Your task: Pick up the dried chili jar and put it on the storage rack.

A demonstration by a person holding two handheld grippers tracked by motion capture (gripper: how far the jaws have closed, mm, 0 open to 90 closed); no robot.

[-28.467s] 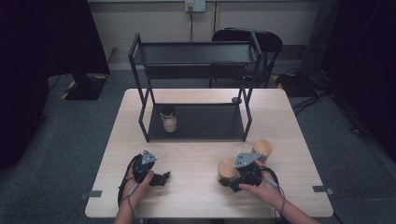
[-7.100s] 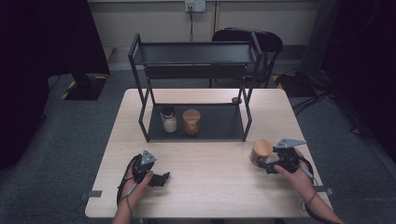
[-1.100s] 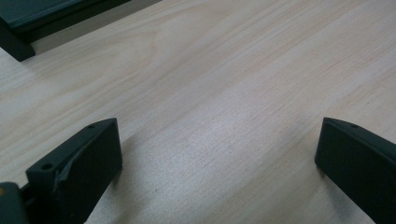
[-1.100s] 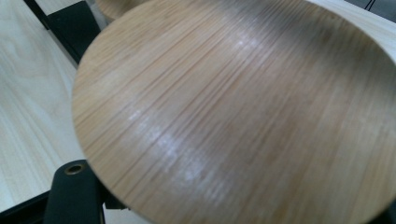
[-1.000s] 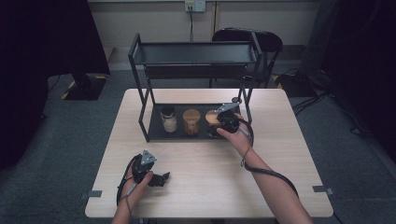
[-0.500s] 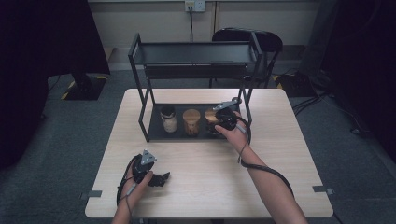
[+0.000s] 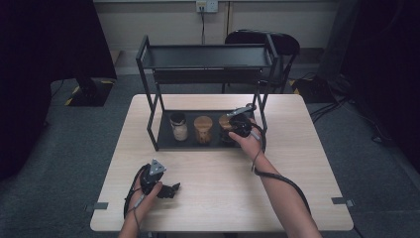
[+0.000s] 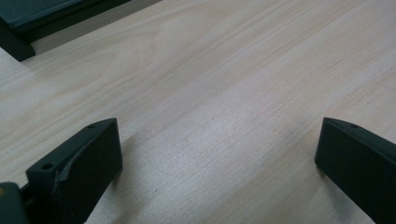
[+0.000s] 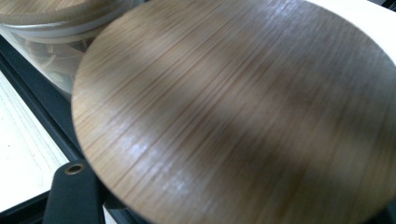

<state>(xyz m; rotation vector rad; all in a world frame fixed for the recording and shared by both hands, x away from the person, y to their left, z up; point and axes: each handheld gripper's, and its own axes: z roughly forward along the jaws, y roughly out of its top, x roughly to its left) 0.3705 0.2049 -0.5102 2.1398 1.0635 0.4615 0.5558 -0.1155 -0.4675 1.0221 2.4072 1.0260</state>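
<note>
While left claw idles | right claw (clamped) lowered third jar onto shelf

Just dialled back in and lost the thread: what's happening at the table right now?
A person is loading wooden-lidded jars onto the bottom shelf of the black rack. The right gripper is shut on the third jar at the right end of the row, beside the middle jar and the left jar, both standing on the shelf. Whether the third jar is fully set down is unclear. The left gripper rests open on the table, holding nothing.
</note>
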